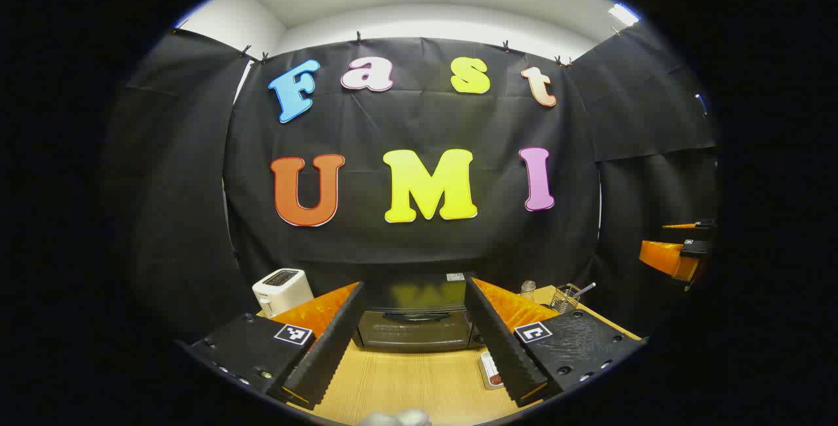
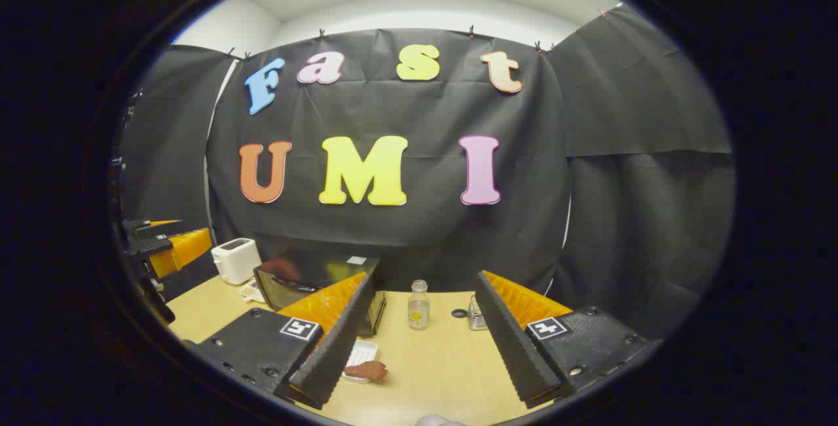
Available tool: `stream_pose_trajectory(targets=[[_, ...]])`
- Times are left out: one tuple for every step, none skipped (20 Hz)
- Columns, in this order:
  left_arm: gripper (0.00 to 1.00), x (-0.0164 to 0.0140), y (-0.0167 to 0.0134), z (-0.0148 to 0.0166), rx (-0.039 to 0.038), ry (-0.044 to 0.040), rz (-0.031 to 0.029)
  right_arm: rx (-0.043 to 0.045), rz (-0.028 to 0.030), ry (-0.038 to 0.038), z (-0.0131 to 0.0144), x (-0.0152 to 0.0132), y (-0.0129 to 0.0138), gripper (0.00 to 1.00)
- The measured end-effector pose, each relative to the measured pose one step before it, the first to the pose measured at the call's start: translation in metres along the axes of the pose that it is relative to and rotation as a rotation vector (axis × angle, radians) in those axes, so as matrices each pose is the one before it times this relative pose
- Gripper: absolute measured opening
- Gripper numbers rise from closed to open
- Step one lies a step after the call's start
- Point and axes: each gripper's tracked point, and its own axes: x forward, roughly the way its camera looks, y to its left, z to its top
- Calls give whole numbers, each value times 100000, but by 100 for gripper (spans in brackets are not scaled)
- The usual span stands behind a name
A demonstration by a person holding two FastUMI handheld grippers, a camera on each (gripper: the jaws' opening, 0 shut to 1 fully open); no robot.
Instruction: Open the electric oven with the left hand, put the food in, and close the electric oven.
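The wooden table (image 1: 419, 380) is carrying the electric oven (image 1: 415, 321), which is standing at the back against the booth wall with its door closed. A white toaster (image 1: 282, 290) is sitting just left of the oven. The left gripper (image 1: 415, 341) is hovering in front of the oven, fingers spread wide and holding nothing. The right gripper (image 2: 425, 347) is likewise spread wide and holding nothing. The brown food (image 2: 368, 369) is lying on a white tray (image 2: 361, 351) on the table, in front of the oven, beside the right gripper's left finger. A small glass bottle (image 2: 418, 305) is standing farther back.
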Motion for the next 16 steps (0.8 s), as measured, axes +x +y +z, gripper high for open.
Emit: stream_pose_trajectory(targets=[[96,140,37,-140,429,-70,102,-637,-162,-225,225,99,-89,100],[96,379,112,29,212,-92,169,-752,-137,-31,-22,79,-16,100],[96,265,101,-74,239,-32,308,-601,442,-20,74,58,91,100],[96,404,-51,-225,153,236,224,-468,139,158,119,44,50,100],[96,392,120,-219,349,545,403,-423,22,289,-41,84,-13,96],[96,252,87,-117,450,-31,202,-182,-165,355,-83,-4,-111,96],[96,429,-74,-121,208,-90,50,41,-2,233,55,-29,-15,100],[96,488,-76,-135,21,-71,-343,-12,-233,345,-105,-70,-83,96],[100,445,-18,-129,300,-158,24,-159,-394,404,-16,-156,-170,96],[96,487,169,24,329,-290,186,-89,-431,512,-195,-107,-213,96],[96,823,156,-162,154,-600,179,-40,-629,629,-86,-236,-170,96],[96,920,-1,-51,354,-533,227,11,-750,450,-124,-260,-183,100],[96,855,153,-209,305,47,255,91,-1039,805,-140,-300,-274,100],[96,994,45,-494,-143,884,54,73,-885,906,-292,-383,-185,100],[96,1062,-60,-319,-396,301,-512,322,-1205,1099,-174,-332,-256,100],[96,1064,-8,-233,-168,94,-389,865,-914,936,-206,-452,-234,100]])
